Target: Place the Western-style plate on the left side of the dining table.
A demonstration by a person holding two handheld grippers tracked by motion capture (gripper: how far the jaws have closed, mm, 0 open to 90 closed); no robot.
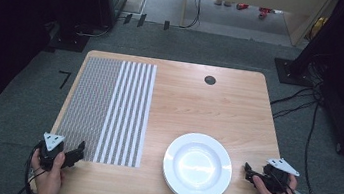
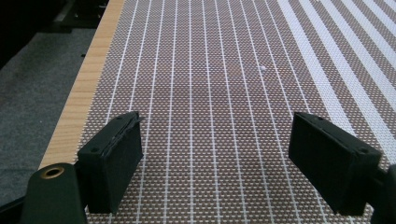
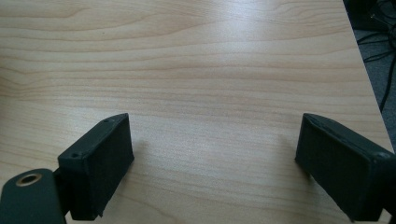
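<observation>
Wooden table (image 1: pixel 220 98), woven striped mat (image 1: pixel 108 109) on left half. White plates (image 1: pixel 197 167) stacked near front edge, between grippers, nearer right gripper (image 1: pixel 250 172). Left gripper (image 1: pixel 80 148) over mat corner. Both spread wide, empty.

You held the left tongs (image 1: pixel 78 149) at the striped mat (image 1: pixel 107 108) and the right tongs (image 1: pixel 249 170) beside the white plates (image 1: pixel 196 167) on the worktop (image 1: pixel 199 100).

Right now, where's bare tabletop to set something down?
Biggest free patch: bare wood between the striped placemat and the table right edge, beyond the white plates. A narrower strip runs between plates and placemat. Crowded: near edge, with left gripper, plates and right gripper side by side.
</observation>
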